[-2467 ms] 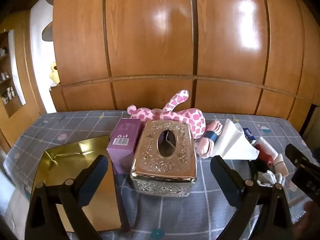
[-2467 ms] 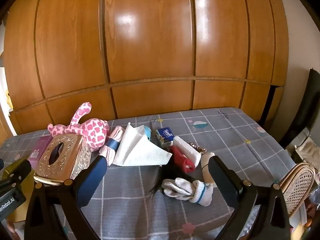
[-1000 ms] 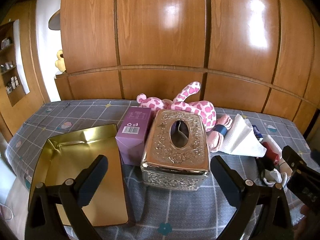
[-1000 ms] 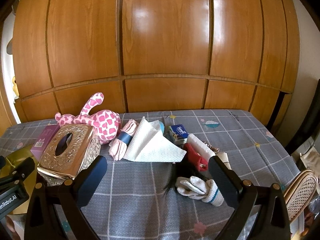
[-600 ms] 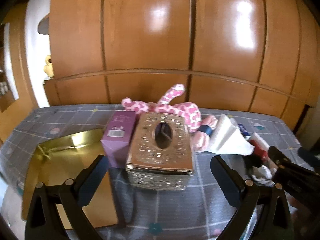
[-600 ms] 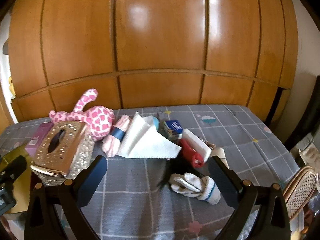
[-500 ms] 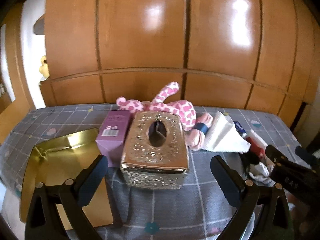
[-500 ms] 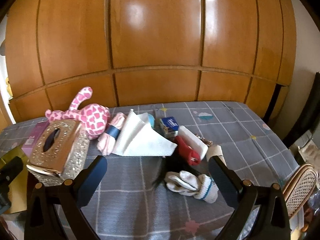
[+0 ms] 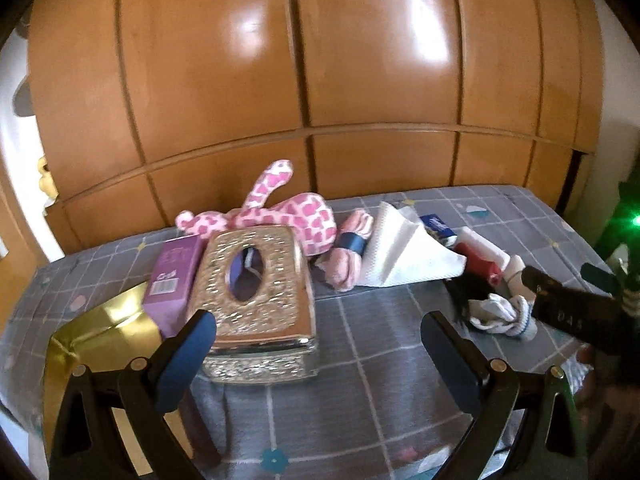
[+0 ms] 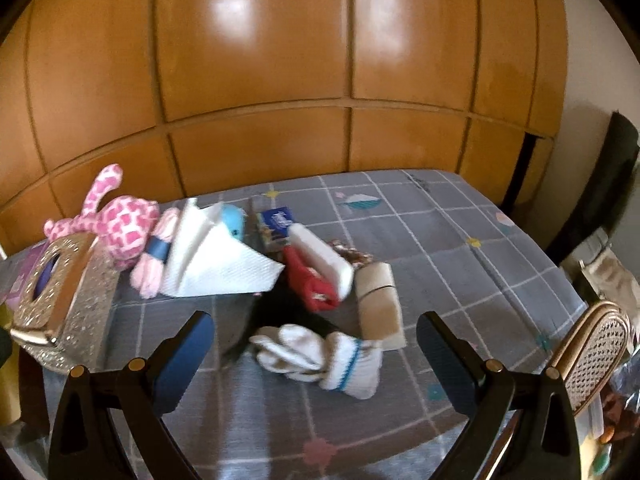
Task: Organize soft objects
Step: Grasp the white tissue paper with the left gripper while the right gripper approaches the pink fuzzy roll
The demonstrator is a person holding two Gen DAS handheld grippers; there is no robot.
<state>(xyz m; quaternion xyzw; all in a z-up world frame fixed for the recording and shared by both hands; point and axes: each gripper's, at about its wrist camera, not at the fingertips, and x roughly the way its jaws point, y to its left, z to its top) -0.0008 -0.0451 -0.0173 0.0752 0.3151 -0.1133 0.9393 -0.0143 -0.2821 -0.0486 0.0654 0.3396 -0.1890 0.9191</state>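
Note:
A pink spotted plush toy (image 9: 296,216) (image 10: 124,224) lies at the back of the grey checked table. Beside it are a rolled pink cloth with a blue band (image 9: 348,252) (image 10: 156,256) and a white paper towel (image 9: 400,252) (image 10: 216,264). White socks (image 10: 320,356) (image 9: 500,314) lie near the front, just ahead of my right gripper (image 10: 316,348), which is open and empty. My left gripper (image 9: 320,340) is open too, facing the ornate silver tissue box (image 9: 256,288) (image 10: 60,292).
A gold tray (image 9: 100,336) sits at the left with a purple box (image 9: 176,276) beside the tissue box. A red and white item (image 10: 316,276), a beige block (image 10: 378,300), a blue packet (image 10: 276,224) and dark hair (image 10: 288,308) lie mid-table. A wicker bag (image 10: 592,344) is at the right edge. Wooden panels rise behind.
Both grippers have swung and moved closer to the table; the socks now sit larger and nearer between the right fingers. Nothing on the table has moved.

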